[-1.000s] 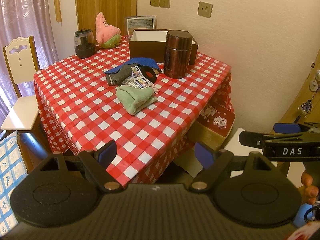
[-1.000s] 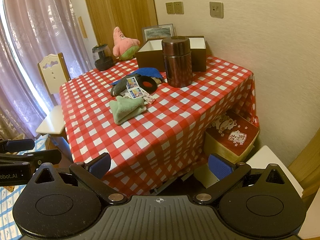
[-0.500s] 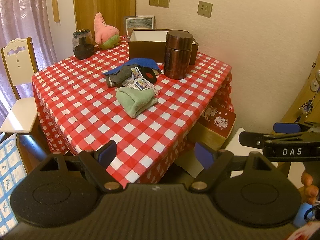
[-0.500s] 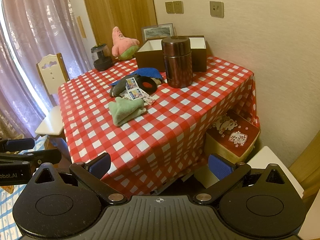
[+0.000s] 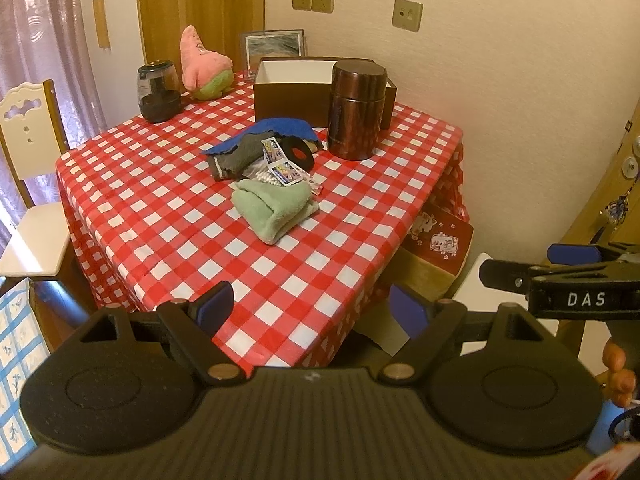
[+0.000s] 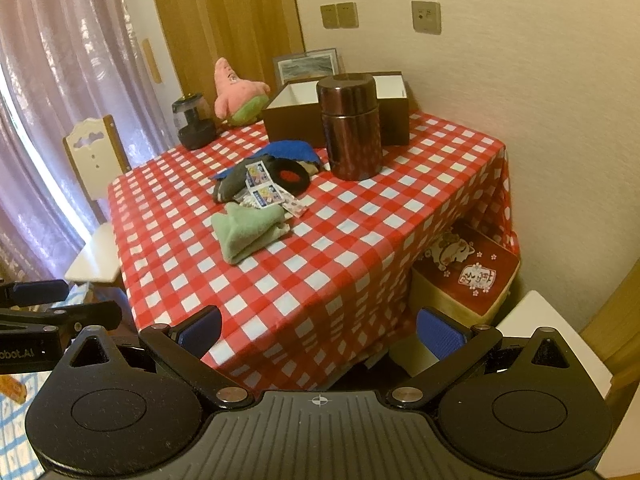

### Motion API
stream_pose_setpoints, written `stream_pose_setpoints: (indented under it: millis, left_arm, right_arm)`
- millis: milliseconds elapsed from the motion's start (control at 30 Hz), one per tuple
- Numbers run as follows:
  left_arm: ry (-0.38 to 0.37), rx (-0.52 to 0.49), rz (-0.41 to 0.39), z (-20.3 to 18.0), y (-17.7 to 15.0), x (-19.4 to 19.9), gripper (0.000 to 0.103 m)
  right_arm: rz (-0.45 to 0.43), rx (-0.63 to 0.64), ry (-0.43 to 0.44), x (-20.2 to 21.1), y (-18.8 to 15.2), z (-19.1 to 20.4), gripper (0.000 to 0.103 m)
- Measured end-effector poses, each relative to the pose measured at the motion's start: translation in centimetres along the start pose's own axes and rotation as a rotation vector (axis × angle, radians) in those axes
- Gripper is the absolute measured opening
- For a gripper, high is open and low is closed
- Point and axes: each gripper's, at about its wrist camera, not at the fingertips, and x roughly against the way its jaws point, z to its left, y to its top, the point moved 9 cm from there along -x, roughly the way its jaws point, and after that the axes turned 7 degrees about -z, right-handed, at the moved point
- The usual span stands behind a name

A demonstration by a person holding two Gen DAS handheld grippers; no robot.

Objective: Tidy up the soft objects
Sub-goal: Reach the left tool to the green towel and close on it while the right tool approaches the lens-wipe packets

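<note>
One brown box (image 5: 292,94) (white-lined), lidless.

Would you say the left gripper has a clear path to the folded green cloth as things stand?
Probably yes: the left gripper is open, and only bare tablecloth lies between it and the green cloth.

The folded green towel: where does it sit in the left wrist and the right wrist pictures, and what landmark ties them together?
Left wrist: folded green towel lies just left of picture centre, on the checked tablecloth.
Right wrist: folded green towel lies left of centre, in the middle height of the picture.
Shared landmark: the brown metal canister stands beyond it to the right in both.
</note>
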Motion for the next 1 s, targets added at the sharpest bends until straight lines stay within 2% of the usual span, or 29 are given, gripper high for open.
stream_pose_setpoints:
  millis: [133, 400, 667, 1000]
  left_arm:
    - [-0.011, -0.013, 0.001, 0.8, 0.1, -1.7, 0.084]
    - [-0.028, -0.04, 0.01, 3.1, 0.3, -4.4, 0.084]
    - [-0.047, -0.072, 0.012, 5.5, 0.6, -6.9, 0.081]
    - [-0.056, -0.057, 0.041, 6.3, 1.2, -11.0, 0.081]
  right_arm:
    - [-0.01, -0.039, -0.013, -2.5, -0.3, 0.9, 0.103]
    - [-0.024, -0.1, -0.012, -4.5, -0.2, 1.6, 0.103]
    - [-0.042, -0.093, -0.005, -7.3, -0.6, 3.3, 0.103]
    - [-0.027, -0.098, -0.009, -10.0, 0.3, 1.9, 0.101]
